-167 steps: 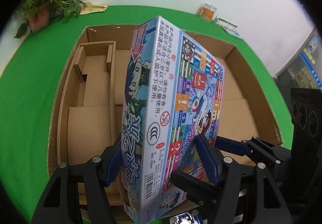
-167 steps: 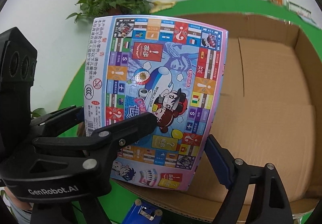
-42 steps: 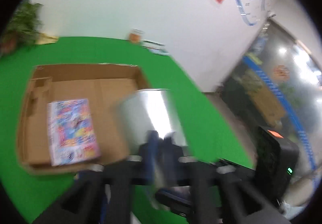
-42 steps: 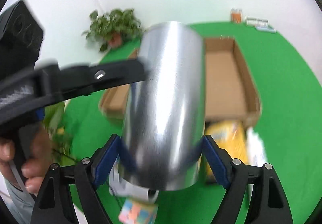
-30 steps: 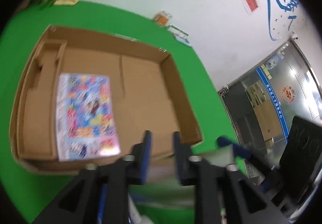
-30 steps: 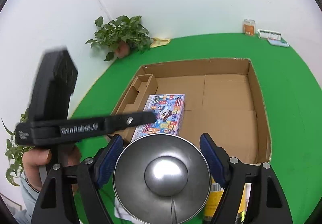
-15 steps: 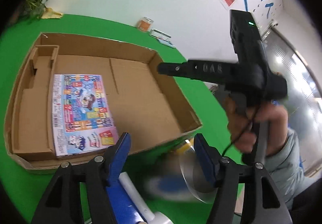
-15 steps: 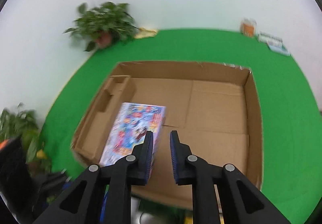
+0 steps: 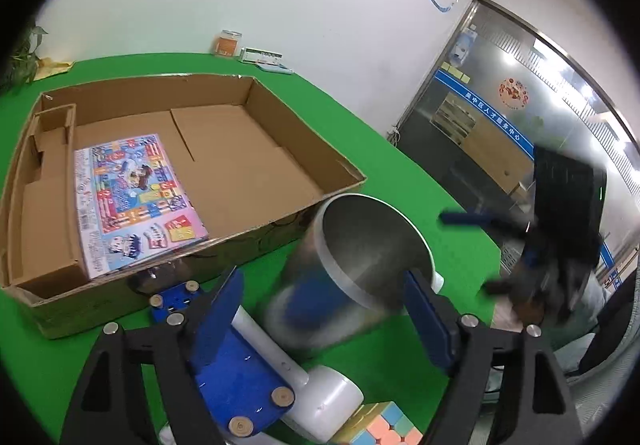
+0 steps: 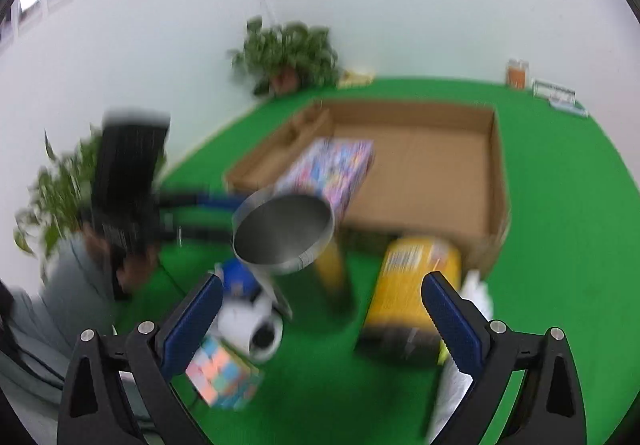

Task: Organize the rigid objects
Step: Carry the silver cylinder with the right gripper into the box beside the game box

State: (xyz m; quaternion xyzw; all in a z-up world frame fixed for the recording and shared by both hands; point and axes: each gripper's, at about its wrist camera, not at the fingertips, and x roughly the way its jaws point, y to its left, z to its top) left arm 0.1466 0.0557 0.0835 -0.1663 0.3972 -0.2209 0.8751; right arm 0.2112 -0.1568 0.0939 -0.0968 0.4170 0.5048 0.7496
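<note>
Since half a second ago the steel cup [image 9: 352, 269] shows tilted at frame centre between the left gripper [image 9: 328, 309] jaws, which have just been opening and stand clear of it, right gripper [image 10: 320, 309] jaws just sprung wide on nothing, game box [image 9: 132, 197] flat at the cardboard tray [image 9: 280, 117] left.

My left wrist view looks down-forward, close over the metal cup [image 9: 352, 269]. My right wrist view faces it from the opposite side, blurred. Both share the cardboard box [image 9: 256, 233] on the green bench [image 9: 360, 133].
</note>
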